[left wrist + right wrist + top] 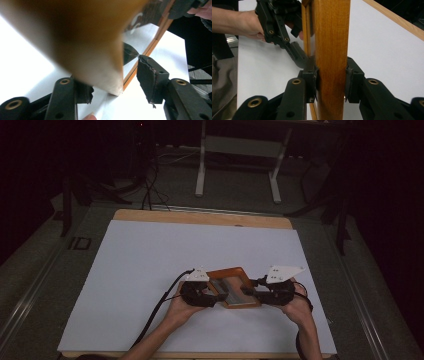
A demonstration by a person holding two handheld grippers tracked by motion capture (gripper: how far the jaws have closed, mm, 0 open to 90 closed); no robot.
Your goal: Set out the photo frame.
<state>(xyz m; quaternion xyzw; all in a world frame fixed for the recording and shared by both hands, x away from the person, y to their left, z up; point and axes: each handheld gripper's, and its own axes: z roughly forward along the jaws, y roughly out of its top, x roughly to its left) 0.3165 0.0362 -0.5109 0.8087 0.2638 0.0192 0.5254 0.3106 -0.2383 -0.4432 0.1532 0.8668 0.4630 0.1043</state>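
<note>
Currently, at 6 o'clock of the high view, two forearms enter from the bottom edge, each hand holding one gripper. The left gripper (216, 296) sits at the wooden frame's 9 o'clock side; the right gripper (252, 292) sits at its 3 o'clock side. The wooden frame (235, 276) is an orange-brown box-like piece with a mirrored pane, located just above the near half of the white tabletop (150, 265).

In the right gripper view, the jaws pinch the frame's thick wooden edge, with both pads pressed against its faces. In the left gripper view, the jaws stand spread on either side of the frame's corner. One pad lies near the wood; the other stands apart from it, so no clamping is established.

Beyond the tabletop, at 12 o'clock, a white metal stand (239, 157) rests on the dark floor.
</note>
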